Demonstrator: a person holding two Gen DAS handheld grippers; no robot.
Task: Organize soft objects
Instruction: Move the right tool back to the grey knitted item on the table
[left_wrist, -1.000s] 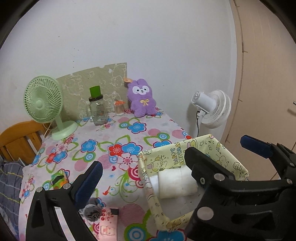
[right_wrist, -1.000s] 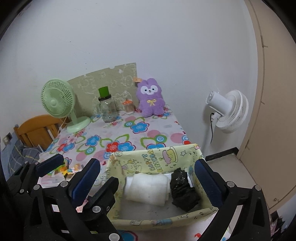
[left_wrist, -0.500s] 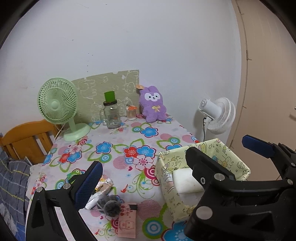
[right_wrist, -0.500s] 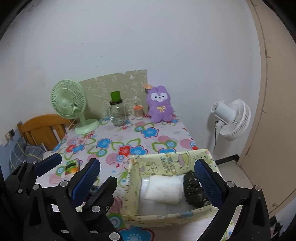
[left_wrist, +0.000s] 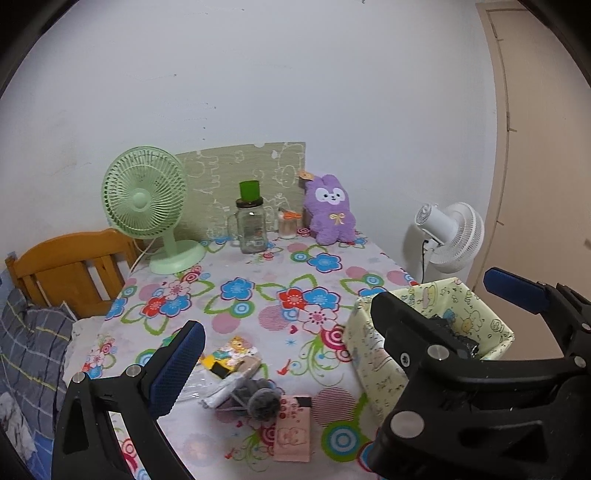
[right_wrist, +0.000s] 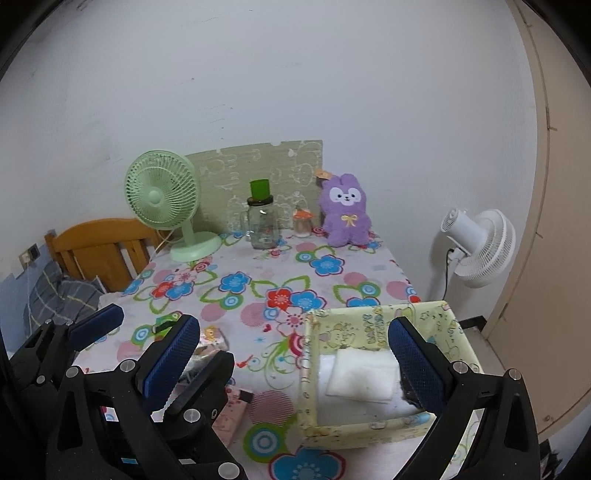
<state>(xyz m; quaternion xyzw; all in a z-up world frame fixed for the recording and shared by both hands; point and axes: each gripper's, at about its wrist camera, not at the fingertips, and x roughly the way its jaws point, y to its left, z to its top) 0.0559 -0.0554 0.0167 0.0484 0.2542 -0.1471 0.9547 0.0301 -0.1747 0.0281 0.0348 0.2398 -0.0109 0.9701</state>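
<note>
A yellow cartoon-print fabric box (right_wrist: 373, 428) stands at the table's near right; it also shows in the left wrist view (left_wrist: 373, 365). Inside lie a folded white cloth (right_wrist: 360, 378) and a dark bundle (right_wrist: 408, 395), partly hidden by my right finger. A grey fluffy item (left_wrist: 260, 400), a pink pouch (left_wrist: 293, 434) and small packets (left_wrist: 231, 356) lie on the floral cloth near the front. A purple plush rabbit (right_wrist: 345, 212) sits at the back. My left gripper (left_wrist: 332, 350) is open and empty above the front edge. My right gripper (right_wrist: 295, 362) is open and empty, over the box.
A green desk fan (right_wrist: 166, 206), a glass jar with green lid (right_wrist: 263, 218) and a small jar (right_wrist: 302, 221) stand at the back by a patterned board. A white fan (right_wrist: 476, 247) stands off the table's right side. A wooden headboard (right_wrist: 99, 251) is left.
Both grippers have pulled back and up from the table; more of the tabletop shows, and the grey item, pouch and packets come into fuller view. Both stay open and empty.
</note>
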